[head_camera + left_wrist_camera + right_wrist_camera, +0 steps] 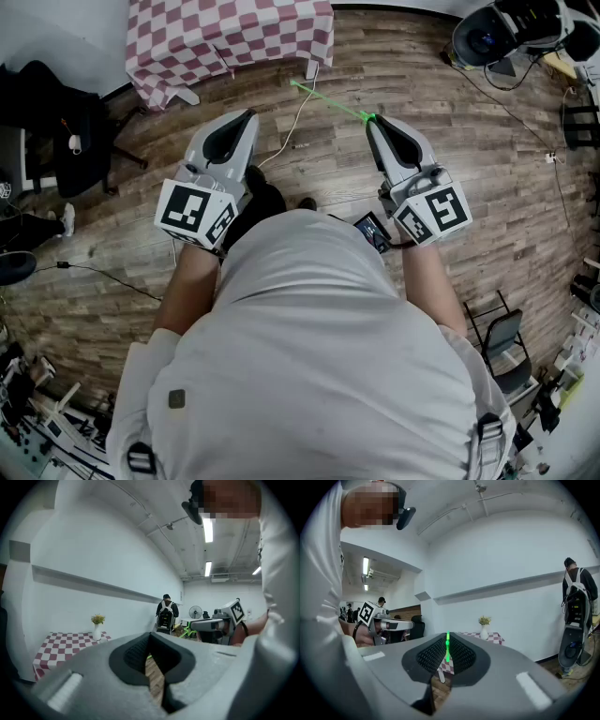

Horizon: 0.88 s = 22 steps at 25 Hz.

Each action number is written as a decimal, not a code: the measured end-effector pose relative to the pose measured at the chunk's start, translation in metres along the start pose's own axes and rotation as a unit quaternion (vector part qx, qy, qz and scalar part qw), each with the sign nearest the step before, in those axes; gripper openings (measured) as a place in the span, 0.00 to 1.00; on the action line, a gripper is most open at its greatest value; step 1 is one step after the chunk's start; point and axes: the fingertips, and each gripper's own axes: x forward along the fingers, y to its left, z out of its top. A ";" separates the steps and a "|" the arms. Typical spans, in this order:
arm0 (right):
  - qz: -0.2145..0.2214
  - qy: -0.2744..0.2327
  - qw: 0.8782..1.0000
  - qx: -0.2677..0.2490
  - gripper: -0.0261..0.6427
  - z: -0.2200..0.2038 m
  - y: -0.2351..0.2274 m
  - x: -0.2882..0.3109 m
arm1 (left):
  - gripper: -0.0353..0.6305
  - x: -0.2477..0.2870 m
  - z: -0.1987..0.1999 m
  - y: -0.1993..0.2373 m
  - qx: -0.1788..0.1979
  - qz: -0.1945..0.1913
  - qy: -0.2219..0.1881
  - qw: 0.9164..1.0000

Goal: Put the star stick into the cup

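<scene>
My right gripper [372, 119] is shut on a thin bright green stick [330, 99], which points up and to the left over the wooden floor toward the checkered table [234, 33]. In the right gripper view the green stick [447, 651] stands upright between the closed pads, at the tip of the right gripper [447, 639]. My left gripper [248, 114] is held level with it on the left, its jaws together and nothing in them. The left gripper [150, 635] looks toward the table too. No cup is visible in any view.
A white vase of yellow flowers [97, 627] stands on the red-and-white cloth. A black chair [56, 131] sits at the left and gear [511, 28] at the top right. A white cable [291, 131] lies on the floor. A person with a backpack [576, 602] stands by the wall.
</scene>
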 end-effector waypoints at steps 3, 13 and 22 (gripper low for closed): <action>0.001 0.000 1.000 0.001 0.08 0.001 0.001 0.001 | 0.06 0.000 -0.001 -0.001 0.000 -0.003 0.003 1.000; 0.002 0.001 1.000 0.004 0.08 0.003 -0.003 0.022 | 0.06 0.004 -0.003 0.020 -0.006 0.001 0.011 1.000; 0.000 0.008 1.000 0.004 0.08 0.002 -0.004 0.063 | 0.06 0.002 -0.012 0.064 -0.021 0.013 0.009 1.000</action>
